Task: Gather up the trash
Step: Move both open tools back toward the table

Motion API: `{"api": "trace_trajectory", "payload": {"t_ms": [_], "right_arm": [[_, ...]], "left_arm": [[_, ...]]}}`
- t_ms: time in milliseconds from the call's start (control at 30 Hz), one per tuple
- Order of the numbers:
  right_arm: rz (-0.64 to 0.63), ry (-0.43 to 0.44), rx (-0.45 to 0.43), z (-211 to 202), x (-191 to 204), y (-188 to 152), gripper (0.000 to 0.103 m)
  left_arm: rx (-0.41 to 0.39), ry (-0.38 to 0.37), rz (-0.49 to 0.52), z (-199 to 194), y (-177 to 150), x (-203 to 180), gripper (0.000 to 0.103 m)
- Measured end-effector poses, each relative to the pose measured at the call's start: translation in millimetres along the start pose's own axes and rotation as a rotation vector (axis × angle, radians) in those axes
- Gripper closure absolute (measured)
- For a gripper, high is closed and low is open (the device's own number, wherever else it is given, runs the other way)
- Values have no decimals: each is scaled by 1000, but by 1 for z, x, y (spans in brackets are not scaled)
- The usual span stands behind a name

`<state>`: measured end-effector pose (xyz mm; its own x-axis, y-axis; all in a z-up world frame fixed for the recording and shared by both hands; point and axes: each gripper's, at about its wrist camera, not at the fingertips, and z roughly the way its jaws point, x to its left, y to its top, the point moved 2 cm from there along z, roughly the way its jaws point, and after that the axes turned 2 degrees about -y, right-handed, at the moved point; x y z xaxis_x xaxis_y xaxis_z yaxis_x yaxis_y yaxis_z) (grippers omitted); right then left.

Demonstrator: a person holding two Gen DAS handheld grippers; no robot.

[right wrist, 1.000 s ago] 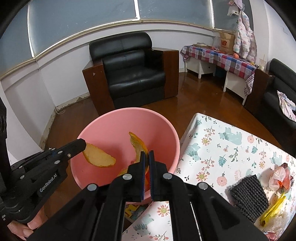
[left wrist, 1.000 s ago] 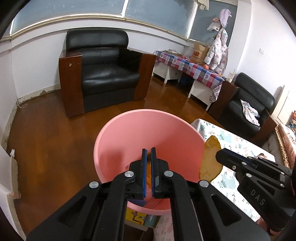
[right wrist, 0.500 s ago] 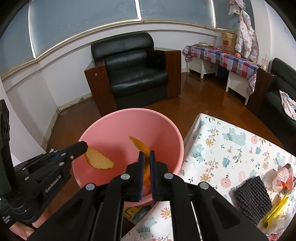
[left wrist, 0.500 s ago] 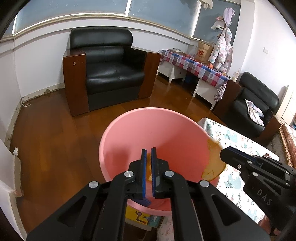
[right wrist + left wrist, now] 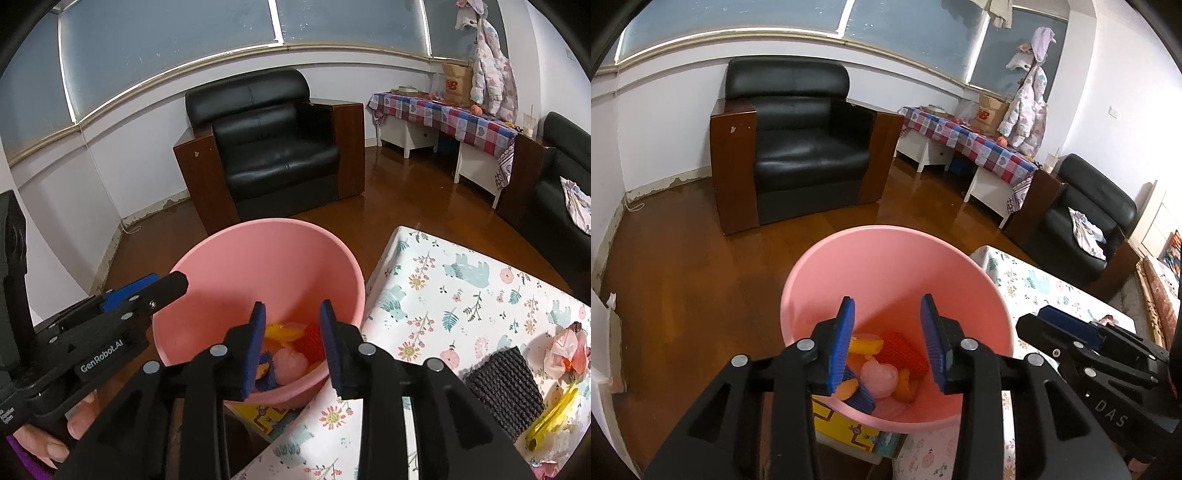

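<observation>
Pink plastic bin (image 5: 849,273) fills the left wrist view, peels (image 5: 866,345) and scraps lying at its bottom; the left gripper (image 5: 888,343) hangs above them, jaws opening, nothing between. From the right wrist, the right gripper (image 5: 291,349) likewise spreads empty over the bin (image 5: 229,269) beside the flowered tablecloth (image 5: 461,295).

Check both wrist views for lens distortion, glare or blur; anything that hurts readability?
Left wrist view: strong fisheye bending of the window sill, dark vignette corners, sheen on the wooden floor, pink bin sharp. Right wrist view: same curvature, floor glare by the white side table, no motion blur.
</observation>
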<state>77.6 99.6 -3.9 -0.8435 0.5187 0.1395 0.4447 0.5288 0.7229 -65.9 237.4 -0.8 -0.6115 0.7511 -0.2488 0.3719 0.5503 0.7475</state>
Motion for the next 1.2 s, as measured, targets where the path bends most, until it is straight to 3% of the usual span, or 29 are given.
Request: {"api": "trace_trajectory", "payload": {"t_ms": [367, 933, 1200], "right_arm": [[66, -42, -7, -25, -27, -29, 72], [253, -288, -98, -116, -137, -85, 72], [276, -421, -134, -163, -179, -117, 72]], "left_arm": [[19, -84, 68, 0, -8, -38, 66], [115, -243, 254, 24, -46, -151, 66], [136, -293, 336, 27, -60, -188, 66]]}}
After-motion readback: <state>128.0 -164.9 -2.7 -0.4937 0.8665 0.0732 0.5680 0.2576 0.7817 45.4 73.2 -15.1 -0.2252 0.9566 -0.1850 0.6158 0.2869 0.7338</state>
